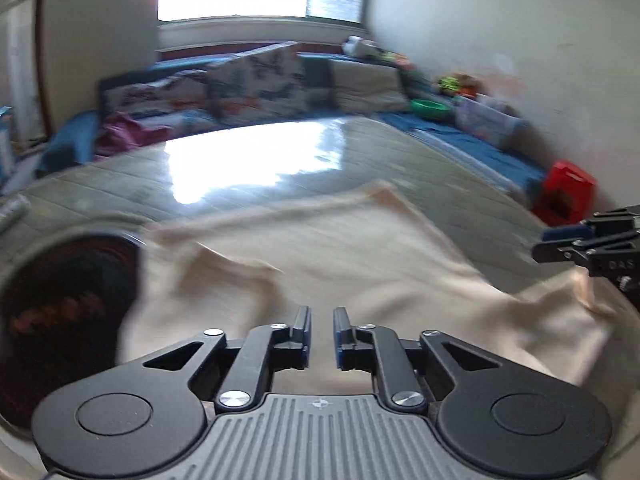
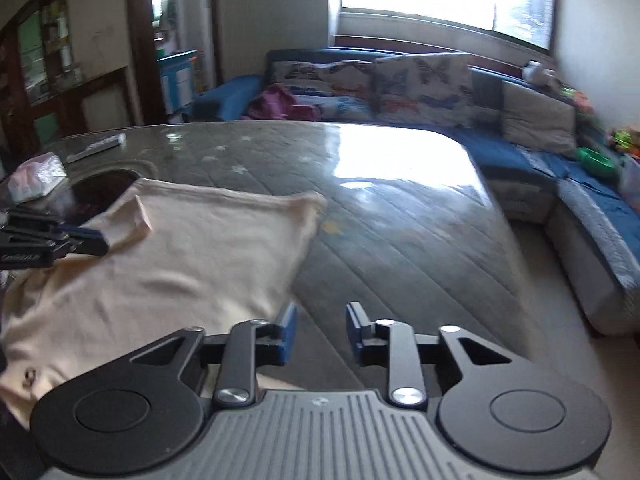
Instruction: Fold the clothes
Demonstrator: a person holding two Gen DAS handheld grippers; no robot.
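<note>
Jaws on my left gripper [image 1: 322, 330] stood a little apart with nothing between them, hanging just above the near part of the cream garment [image 1: 320, 264]. Jaws on my right gripper [image 2: 321, 328] were wider apart and also empty; its left finger sat right at the garment's near right edge, while the rest of the gap showed bare surface [image 2: 400, 220].

That garment lay spread on the glossy grey surface, a sleeve [image 2: 128, 220] turned up on its left side and a corner reaching toward the far middle. Its left edge lay against a dark round shape [image 1: 68, 308], too blurred to name. A tissue pack [image 2: 36, 178] and a remote [image 2: 94, 148] sat at the far left. Beyond the surface ran a blue sofa [image 2: 520, 152] with butterfly cushions [image 2: 424, 88].
</note>
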